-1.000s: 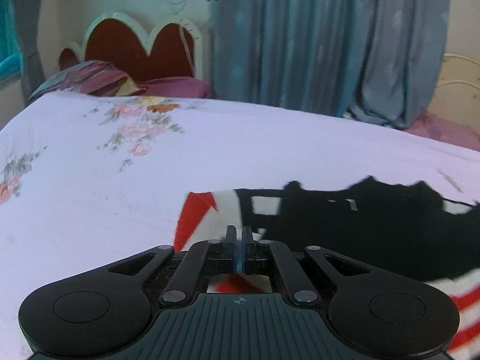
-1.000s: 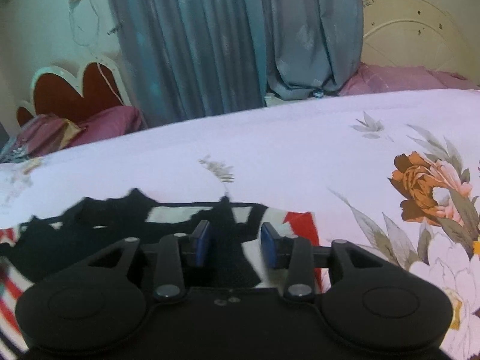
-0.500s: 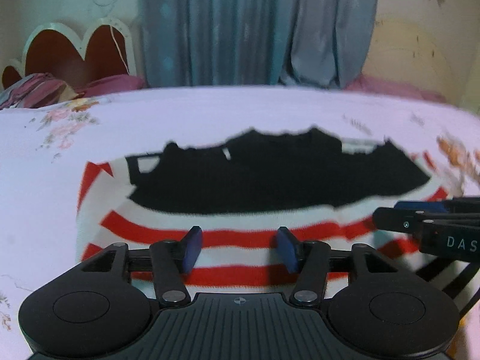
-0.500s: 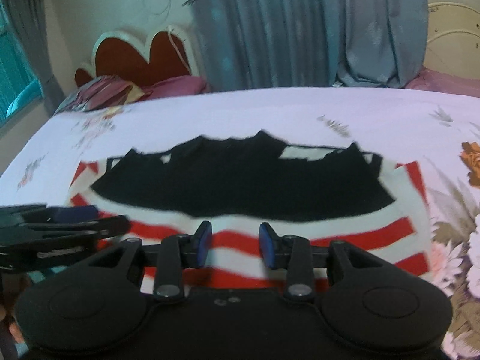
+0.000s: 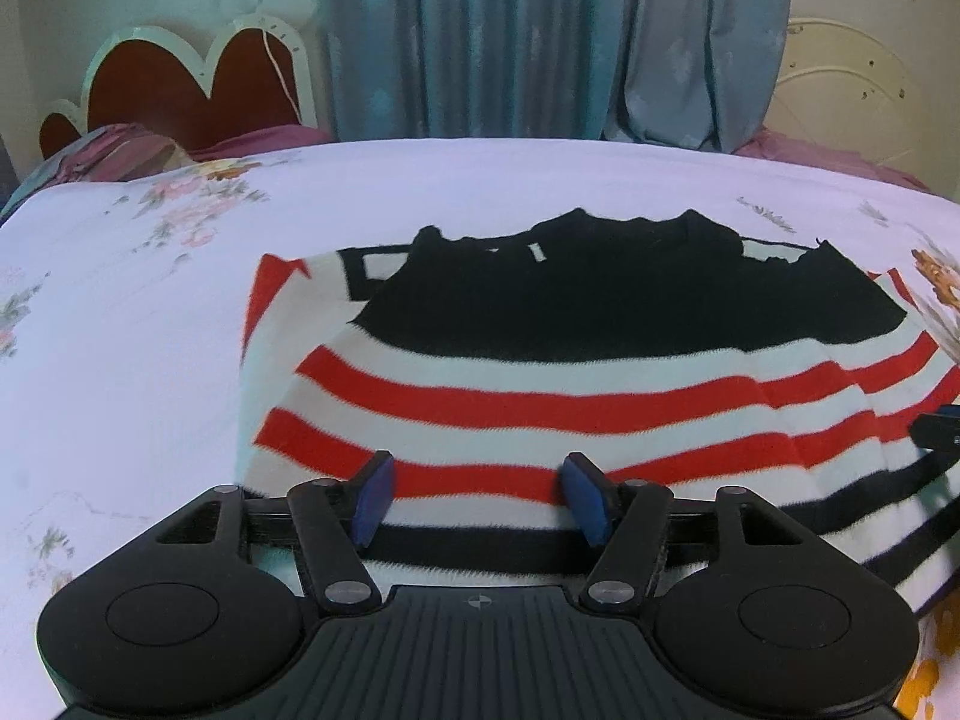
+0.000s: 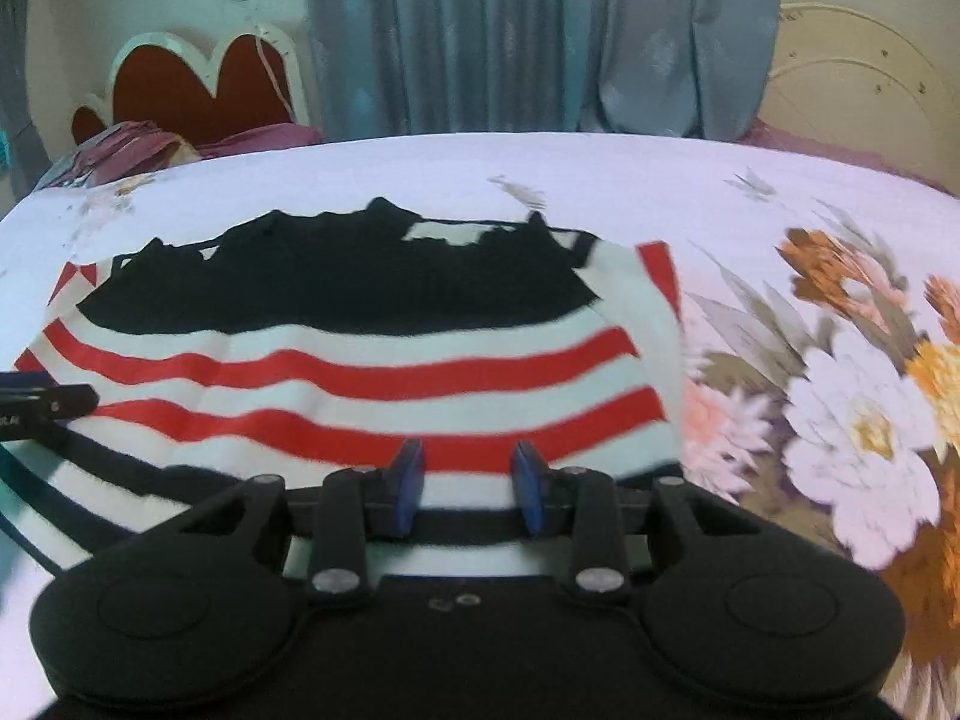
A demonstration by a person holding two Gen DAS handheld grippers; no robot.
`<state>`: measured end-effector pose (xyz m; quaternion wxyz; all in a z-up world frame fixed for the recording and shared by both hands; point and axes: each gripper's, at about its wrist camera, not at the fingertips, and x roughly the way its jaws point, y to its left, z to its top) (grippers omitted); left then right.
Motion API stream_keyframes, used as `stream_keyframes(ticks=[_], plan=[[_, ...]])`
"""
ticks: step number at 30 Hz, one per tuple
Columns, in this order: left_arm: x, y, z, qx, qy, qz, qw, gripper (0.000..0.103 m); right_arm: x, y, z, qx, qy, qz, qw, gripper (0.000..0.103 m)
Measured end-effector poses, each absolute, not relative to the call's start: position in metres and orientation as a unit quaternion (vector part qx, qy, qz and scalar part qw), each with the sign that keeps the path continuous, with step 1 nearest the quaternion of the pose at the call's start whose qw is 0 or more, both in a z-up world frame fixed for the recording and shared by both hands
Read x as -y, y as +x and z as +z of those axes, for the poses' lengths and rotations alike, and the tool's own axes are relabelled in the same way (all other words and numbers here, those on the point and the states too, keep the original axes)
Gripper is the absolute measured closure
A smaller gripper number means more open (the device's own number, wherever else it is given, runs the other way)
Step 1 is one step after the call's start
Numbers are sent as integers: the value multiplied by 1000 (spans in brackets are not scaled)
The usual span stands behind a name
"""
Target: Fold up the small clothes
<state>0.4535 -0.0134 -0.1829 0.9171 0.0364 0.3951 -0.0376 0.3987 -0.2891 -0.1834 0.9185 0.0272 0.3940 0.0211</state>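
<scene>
Nearest, the left gripper (image 5: 480, 498) has its blue pads (image 5: 373, 495) spread wide with nothing between them, poised over the near edge of the striped sweater (image 5: 540, 396). The right gripper (image 6: 468, 489) is parted more narrowly, also empty, above the same near edge. Each tool's tip shows at the rim of the other's view: the right one pokes in from the right of the left camera, the left one from the left of the right camera.

The sweater lies flat on the bed sheet (image 5: 120, 312) directly ahead of both sets of fingers: black-and-white bands closest, then red-and-white stripes, then a black panel at the far end. Nothing lies between the tongs and the cloth.

Right of the right gripper the sheet carries a large flower print (image 6: 852, 408). Beyond the sweater, far left, a crumpled pillow (image 5: 120, 147) sits under a scalloped red headboard (image 5: 198, 81); blue-grey curtains (image 5: 540, 36) hang straight ahead, and a cream headboard (image 5: 852, 90) stands far right.
</scene>
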Motion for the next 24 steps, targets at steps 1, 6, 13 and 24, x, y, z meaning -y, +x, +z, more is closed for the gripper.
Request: stream_keyframes(ticks=[1,6,13,24], plan=[[13,451,-182,-395,37,-35,917,42,289,396,-181,-394,31,20,919,71],[12,431,-169,-386,29,-41,921,41,271,379,-166,-375,44,47,925,69],[8,403,-177,-390,39,-49,919,41,229,360,-163,-372,12,92,924,70],[-7,396,-196,-403,23,-46,914,41,243,346,-188,-402,1,32,915,70]])
